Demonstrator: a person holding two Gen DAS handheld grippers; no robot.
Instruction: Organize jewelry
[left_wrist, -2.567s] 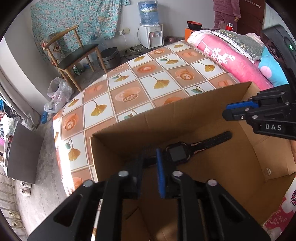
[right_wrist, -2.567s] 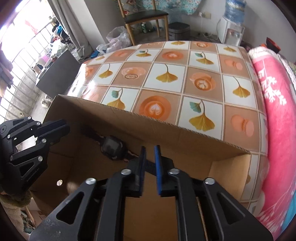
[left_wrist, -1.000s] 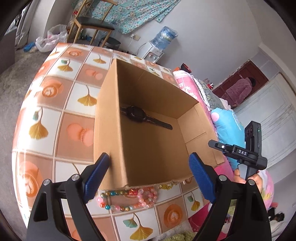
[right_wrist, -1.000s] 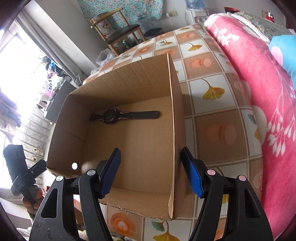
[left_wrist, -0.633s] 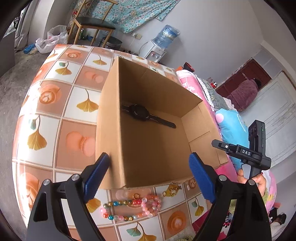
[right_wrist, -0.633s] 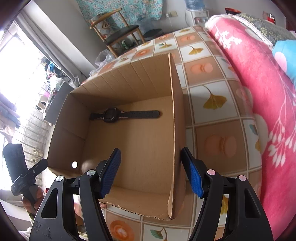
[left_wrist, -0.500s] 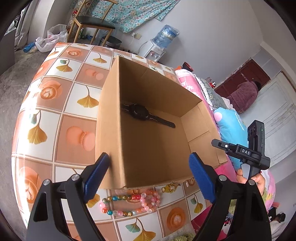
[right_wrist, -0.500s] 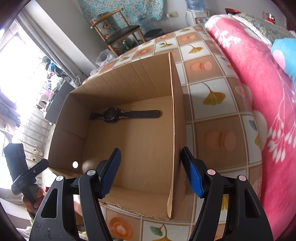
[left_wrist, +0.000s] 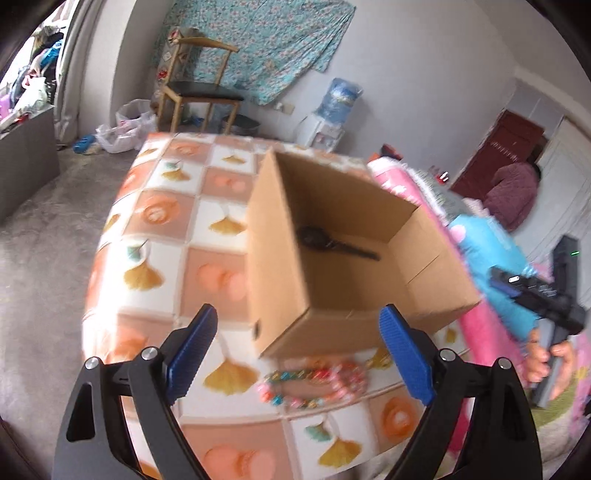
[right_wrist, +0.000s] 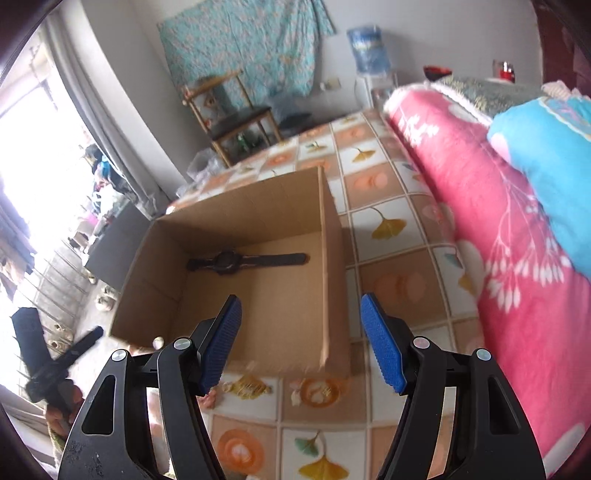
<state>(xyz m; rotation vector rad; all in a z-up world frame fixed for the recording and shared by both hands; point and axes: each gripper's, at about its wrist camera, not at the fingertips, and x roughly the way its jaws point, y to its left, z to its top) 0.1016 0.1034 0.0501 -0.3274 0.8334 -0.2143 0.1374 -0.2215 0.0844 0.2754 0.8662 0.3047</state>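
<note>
We hold both tongs, left (left_wrist: 297, 352) and right (right_wrist: 300, 336), wide apart and empty above the counter (left_wrist: 162, 236); a black watch (right_wrist: 236, 261) lies inside the cardboard box (left_wrist: 280, 295), a bead bracelet (left_wrist: 314, 382) just before it.

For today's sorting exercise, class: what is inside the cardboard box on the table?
Inside the cardboard box lies one black watch, flat on the bottom by the far wall. The near corners of the floor are hidden behind the box walls and the tongs.
</note>
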